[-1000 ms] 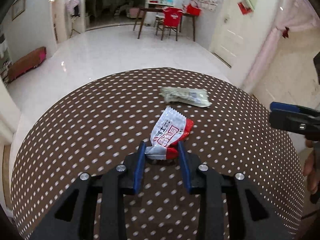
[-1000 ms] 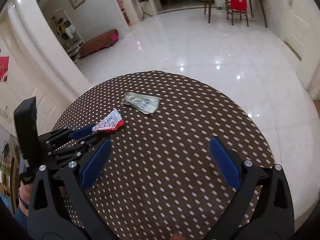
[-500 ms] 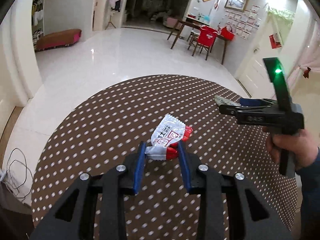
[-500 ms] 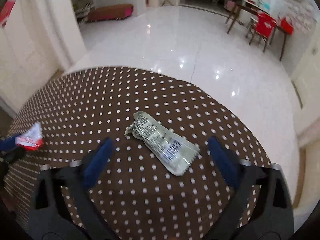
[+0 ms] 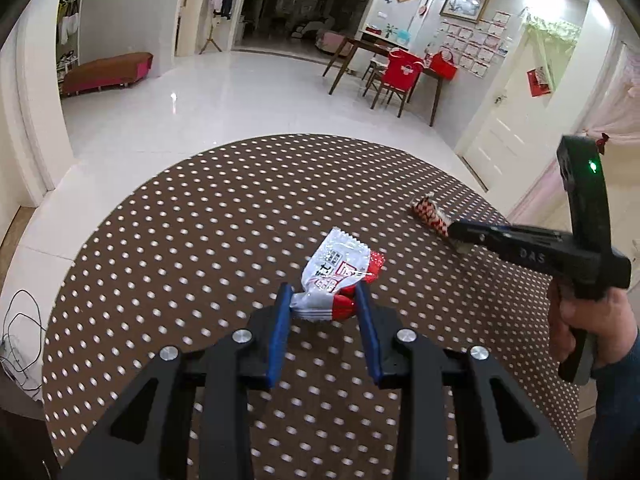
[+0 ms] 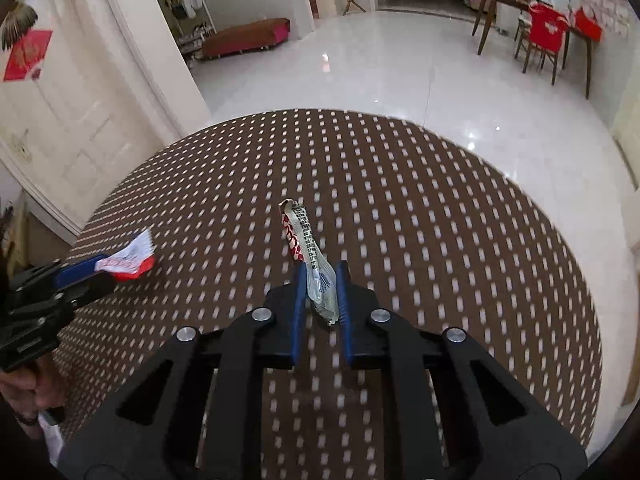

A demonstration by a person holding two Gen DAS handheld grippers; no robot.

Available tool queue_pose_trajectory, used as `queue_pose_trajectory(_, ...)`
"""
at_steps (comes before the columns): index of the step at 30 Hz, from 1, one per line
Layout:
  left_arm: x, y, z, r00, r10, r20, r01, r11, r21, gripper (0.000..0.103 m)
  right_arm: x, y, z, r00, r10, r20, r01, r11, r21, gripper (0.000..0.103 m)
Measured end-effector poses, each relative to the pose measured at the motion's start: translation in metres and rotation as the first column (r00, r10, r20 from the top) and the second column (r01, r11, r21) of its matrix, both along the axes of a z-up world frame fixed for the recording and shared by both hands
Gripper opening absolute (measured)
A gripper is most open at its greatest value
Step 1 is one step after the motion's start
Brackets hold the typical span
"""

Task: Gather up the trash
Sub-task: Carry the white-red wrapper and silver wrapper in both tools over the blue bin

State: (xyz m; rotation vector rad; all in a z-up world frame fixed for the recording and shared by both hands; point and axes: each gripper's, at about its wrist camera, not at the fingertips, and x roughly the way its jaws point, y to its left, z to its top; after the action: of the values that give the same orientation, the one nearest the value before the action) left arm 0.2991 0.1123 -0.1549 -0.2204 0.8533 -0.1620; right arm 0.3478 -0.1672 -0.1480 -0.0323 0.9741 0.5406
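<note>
A red and white snack wrapper (image 5: 338,264) sticks out of my left gripper (image 5: 324,292), which is shut on its near end just above the brown dotted round table (image 5: 200,220). The right wrist view shows that wrapper (image 6: 130,258) at the far left in the left gripper (image 6: 92,270). A grey-green wrapper (image 6: 304,236) with red print now stands folded on edge between the blue pads of my right gripper (image 6: 320,270). Those jaws are closing and pinch its near end. From the left wrist view the right gripper (image 5: 454,236) holds this wrapper (image 5: 430,214) low over the table's right side.
The table (image 6: 440,220) stands on a glossy white floor. A person's hand (image 5: 580,320) grips the right tool. Far off are a wooden dining table with a red-covered chair (image 5: 402,72) and a red bench (image 5: 106,72). Cables (image 5: 20,340) lie on the floor at left.
The right gripper came down over the grey-green wrapper and its wide-open jaws closed on it, folding it upright. The left gripper swung left, still holding the red and white wrapper.
</note>
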Motion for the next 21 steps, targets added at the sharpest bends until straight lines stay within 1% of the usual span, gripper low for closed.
queue_pose_trajectory(3,-0.006,-0.013,0.003,1.0,-0.021,0.002,0.021,1.0,0.0,0.031,-0.014,-0.016,0.0,1.0,-0.015,-0.011,0.015,1.0,0.017,0.015)
queue_pose_trajectory(6,-0.01,-0.023,0.004,1.0,-0.029,0.002,0.029,1.0,0.001,0.031,-0.026,-0.023,-0.001,1.0,0.002,-0.025,-0.002,1.0,0.0,0.02)
queue_pose_trajectory(7,-0.012,-0.026,0.004,1.0,-0.03,0.001,0.03,1.0,-0.002,0.031,-0.03,-0.023,-0.002,1.0,0.012,-0.027,-0.012,1.0,-0.009,0.029)
queue_pose_trajectory(8,-0.011,-0.029,0.006,1.0,-0.03,0.0,0.03,1.0,-0.005,0.031,-0.032,-0.022,-0.002,1.0,0.018,-0.026,-0.019,1.0,-0.014,0.035)
queue_pose_trajectory(9,-0.014,-0.03,0.005,1.0,-0.029,-0.001,0.029,1.0,-0.006,0.031,-0.034,-0.021,-0.002,1.0,0.022,-0.019,-0.023,1.0,-0.017,0.051)
queue_pose_trajectory(10,-0.016,-0.032,0.005,1.0,-0.026,-0.003,0.026,1.0,-0.007,0.031,-0.036,-0.019,0.0,1.0,0.027,-0.004,-0.027,0.999,-0.017,0.055)
queue_pose_trajectory(13,-0.025,-0.031,0.005,1.0,-0.019,-0.007,0.019,1.0,-0.007,0.031,-0.033,-0.003,0.002,0.999,0.054,0.004,-0.054,0.998,-0.012,0.055)
queue_pose_trajectory(14,-0.028,-0.031,0.005,1.0,-0.016,-0.008,0.016,1.0,-0.005,0.031,-0.031,0.005,0.0,0.997,0.071,0.007,-0.07,0.997,-0.027,0.055)
queue_pose_trajectory(15,-0.035,-0.028,0.004,1.0,-0.014,-0.008,0.014,1.0,-0.003,0.031,-0.028,0.01,-0.002,0.997,0.08,0.012,-0.079,0.996,-0.048,0.053)
queue_pose_trajectory(16,-0.037,-0.027,0.004,1.0,-0.011,-0.008,0.011,1.0,-0.001,0.031,-0.027,0.019,-0.006,0.996,0.093,0.015,-0.091,0.993,-0.08,0.04)
queue_pose_trajectory(18,-0.041,-0.025,0.007,1.0,-0.007,-0.005,0.007,1.0,0.004,0.031,-0.028,0.028,-0.005,0.993,0.108,0.04,-0.103,0.988,-0.112,0.017)
queue_pose_trajectory(19,-0.043,-0.025,0.009,1.0,-0.006,-0.003,0.006,1.0,0.006,0.031,-0.03,0.03,-0.004,0.993,0.118,0.022,-0.115,0.988,-0.1,0.014)
queue_pose_trajectory(20,-0.045,-0.027,0.011,1.0,-0.006,0.0,0.006,1.0,0.009,0.031,-0.033,0.032,-0.003,0.992,0.128,0.006,-0.128,0.99,-0.067,0.013)
queue_pose_trajectory(21,-0.046,-0.027,0.012,1.0,-0.008,0.001,0.008,1.0,0.012,0.031,-0.036,0.03,-0.001,0.991,0.133,0.009,-0.132,0.989,-0.059,0.012)
